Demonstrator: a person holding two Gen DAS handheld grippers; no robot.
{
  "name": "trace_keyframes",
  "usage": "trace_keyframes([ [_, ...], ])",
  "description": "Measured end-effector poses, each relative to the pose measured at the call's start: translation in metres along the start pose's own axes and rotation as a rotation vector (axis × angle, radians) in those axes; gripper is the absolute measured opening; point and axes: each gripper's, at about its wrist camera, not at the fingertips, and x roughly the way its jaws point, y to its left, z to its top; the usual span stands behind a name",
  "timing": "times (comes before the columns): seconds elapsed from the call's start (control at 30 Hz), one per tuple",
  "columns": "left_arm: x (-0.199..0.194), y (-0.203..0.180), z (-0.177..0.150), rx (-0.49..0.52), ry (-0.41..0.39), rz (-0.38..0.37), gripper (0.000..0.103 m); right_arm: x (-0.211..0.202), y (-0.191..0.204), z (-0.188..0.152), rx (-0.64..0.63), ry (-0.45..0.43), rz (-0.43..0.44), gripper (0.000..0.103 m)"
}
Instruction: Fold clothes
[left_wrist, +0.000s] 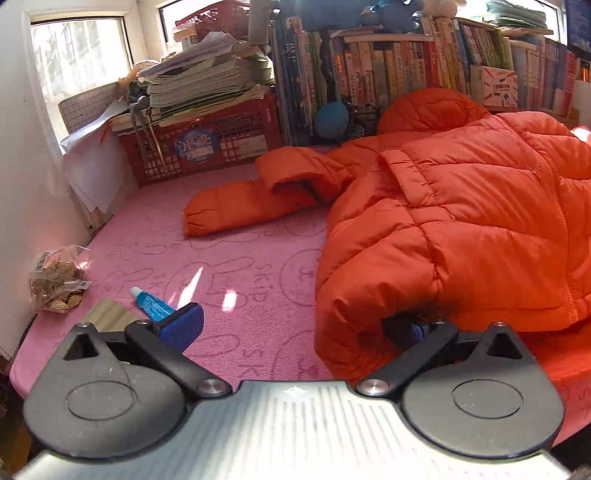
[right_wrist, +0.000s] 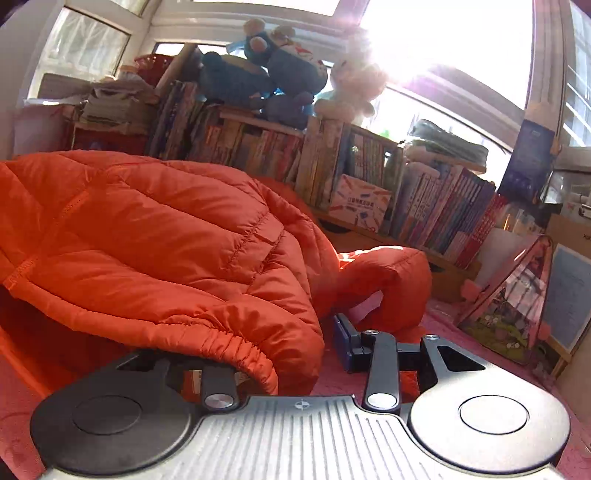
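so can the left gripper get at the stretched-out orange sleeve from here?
Probably yes. The sleeve lies flat on the pink cloth, with bare cloth between it and the left gripper, whose jaws stand wide. Its right-hand finger is tucked under the jacket hem and must come free first.

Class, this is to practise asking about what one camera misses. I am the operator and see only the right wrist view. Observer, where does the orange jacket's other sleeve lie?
Observer: The other sleeve of the orange jacket lies spread out on the pink blanket, in front of a red crate.
Operator: Is anything loose on that side?
Observer: A blue tube lies on the blanket, right by the left gripper.
Operator: Are its fingers open?
Observer: Yes, wide apart. One finger is bare, and the other is tucked in at the jacket's hem.
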Motion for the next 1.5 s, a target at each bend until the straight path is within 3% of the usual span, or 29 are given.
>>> trace_keyframes([
  [0.07,-0.013,0.002,-0.002,0.033,-0.005,-0.084,0.103,-0.003,0.008,0.001,-0.062,0.003,0.019,0.041],
  [0.17,-0.025,0.010,-0.004,0.051,-0.032,-0.080,0.103,-0.001,0.007,-0.003,-0.097,0.048,-0.017,0.041],
  [0.2,-0.025,0.012,-0.004,0.053,-0.032,-0.018,0.103,-0.001,0.003,-0.006,-0.092,0.068,-0.028,0.041],
  [0.23,-0.020,0.014,-0.004,0.062,-0.020,0.092,0.103,-0.001,-0.005,-0.008,-0.053,0.084,-0.037,0.041],
  [0.3,0.000,0.018,-0.009,0.113,0.016,0.425,0.103,-0.005,-0.026,-0.014,0.056,0.113,-0.052,0.041],
  [0.37,0.012,0.024,-0.013,0.154,0.063,0.543,0.101,-0.010,-0.049,-0.020,0.189,0.142,-0.063,0.042],
  [0.4,0.011,0.026,-0.013,0.142,0.066,0.517,0.100,-0.013,-0.059,-0.024,0.246,0.156,-0.060,0.043],
  [0.47,-0.003,0.027,-0.007,0.083,0.032,0.353,0.100,-0.022,-0.065,-0.029,0.272,0.171,-0.015,0.046],
  [0.53,-0.015,0.017,0.005,0.066,-0.023,0.214,0.103,-0.031,-0.059,-0.029,0.231,0.178,0.060,0.049],
  [0.7,-0.021,-0.035,0.036,0.120,-0.149,-0.036,0.103,-0.051,-0.032,-0.022,0.113,0.184,0.273,0.062],
  [0.77,-0.014,-0.052,0.045,0.151,-0.174,-0.084,0.103,-0.061,-0.028,-0.016,0.108,0.167,0.359,0.063],
  [0.87,0.002,-0.075,0.058,0.176,-0.203,-0.129,0.103,-0.074,-0.044,-0.007,0.205,0.165,0.501,0.067],
  [1.0,0.035,-0.090,0.061,0.169,-0.133,-0.152,0.103,-0.087,-0.077,0.001,0.333,0.150,0.571,0.073],
  [1.13,0.062,-0.098,0.044,0.180,-0.036,-0.145,0.103,-0.095,-0.113,0.008,0.462,0.089,0.565,0.086],
  [1.27,0.072,-0.090,0.028,0.159,0.049,-0.184,0.103,-0.077,-0.130,0.016,0.504,0.059,0.398,0.095],
  [1.4,0.066,-0.060,0.052,0.029,0.041,-0.230,0.103,-0.023,-0.134,0.022,0.568,0.089,0.281,0.097],
  [1.5,0.076,-0.026,0.070,-0.118,0.028,-0.187,0.103,0.030,-0.132,0.025,0.650,0.129,0.234,0.098],
])
